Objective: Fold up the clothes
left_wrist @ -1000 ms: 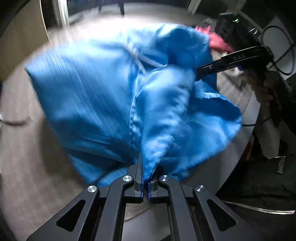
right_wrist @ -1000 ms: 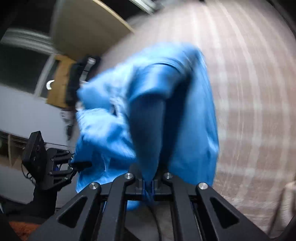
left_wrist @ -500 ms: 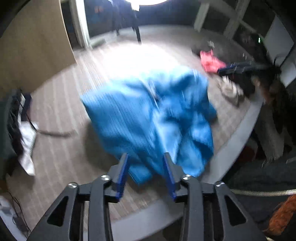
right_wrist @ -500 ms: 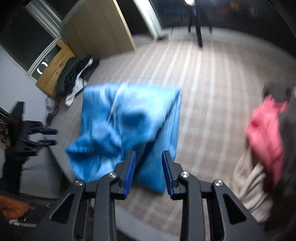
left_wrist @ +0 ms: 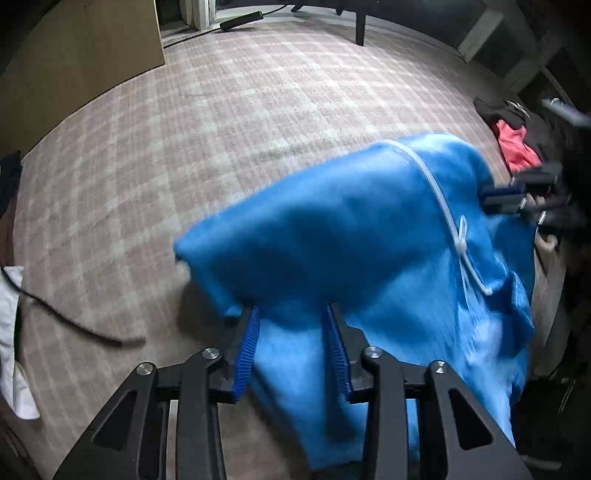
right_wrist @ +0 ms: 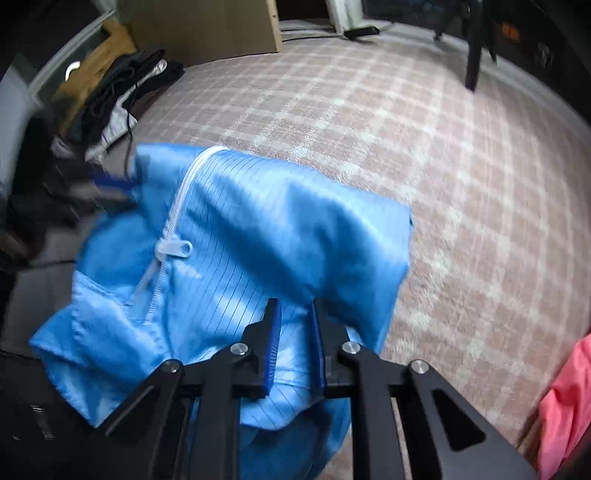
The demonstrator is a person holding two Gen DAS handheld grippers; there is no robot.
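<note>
A bright blue, thin-striped jacket of shiny fabric [right_wrist: 258, 236] lies bunched on the pale pink-and-white checked carpet [left_wrist: 236, 122], at the near edge of it, where the carpet meets a smooth grey floor strip. Its white plastic zip [right_wrist: 173, 236] runs down the front, the pull lying flat to one side (in the left wrist view the same zip shows as a pale line across the blurred cloth).

The left gripper [left_wrist: 291, 314] hangs above the jacket's near part, its blue-ribbed pads [left_wrist: 249, 350] standing apart; the jaws have just been closing a little, and the cloth seen between them lies below, not pinched. The right gripper [right_wrist: 293, 306] is over the other side of the garment, its pads [right_wrist: 272, 343] parted by a narrower gap; these jaws too have just been closing, and I see no fabric pressed between them.

Off to the side, a coral-pink garment [right_wrist: 565, 398] lies at the carpet's edge, just beside the right gripper's frame. A heap of dark and white clothes [right_wrist: 122, 96] sits near a light wooden board [right_wrist: 207, 26] leaning at the far end. A black cable [left_wrist: 70, 317] trails across the carpet.
</note>
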